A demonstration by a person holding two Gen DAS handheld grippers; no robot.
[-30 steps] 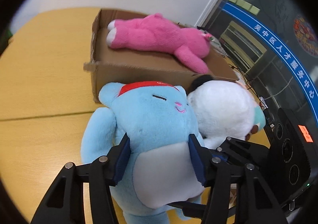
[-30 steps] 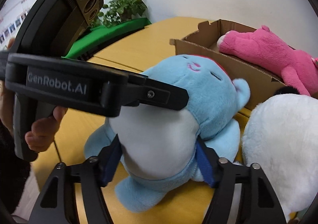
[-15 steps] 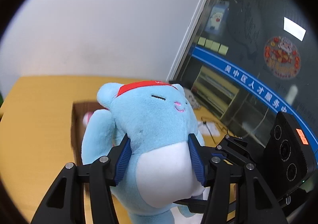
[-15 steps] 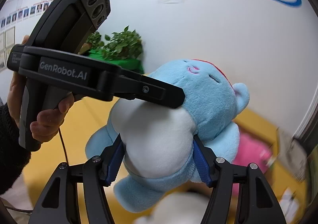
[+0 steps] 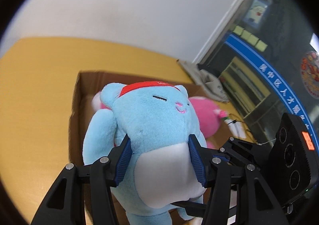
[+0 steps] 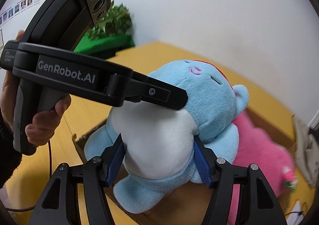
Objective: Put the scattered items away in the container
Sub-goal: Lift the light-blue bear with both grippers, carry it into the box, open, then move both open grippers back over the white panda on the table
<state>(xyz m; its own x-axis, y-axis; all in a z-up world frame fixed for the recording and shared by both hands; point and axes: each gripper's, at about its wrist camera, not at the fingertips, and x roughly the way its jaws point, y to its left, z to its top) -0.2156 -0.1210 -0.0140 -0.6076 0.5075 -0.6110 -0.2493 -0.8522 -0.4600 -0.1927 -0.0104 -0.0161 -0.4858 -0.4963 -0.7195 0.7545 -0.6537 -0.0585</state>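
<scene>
Left wrist view, grip: left hand-held gripper (image 5: pixel 159 157) pinching blue plush (image 5: pixel 157 125) at the soft waist, lifted at centre frame above cardboard box (image 5: pixel 76 105).
Left wrist view, textures: fuzzy pile, ribbed blue pads; pink plush (image 5: pixel 203 117) lying inside.
Right wrist view, grip: right hand-held gripper (image 6: pixel 159 163) squeezing the white belly lower centre, sharing the load.
Right wrist view, surroundings: smooth yellow surface (image 6: pixel 259 93); box partly beneath.
</scene>
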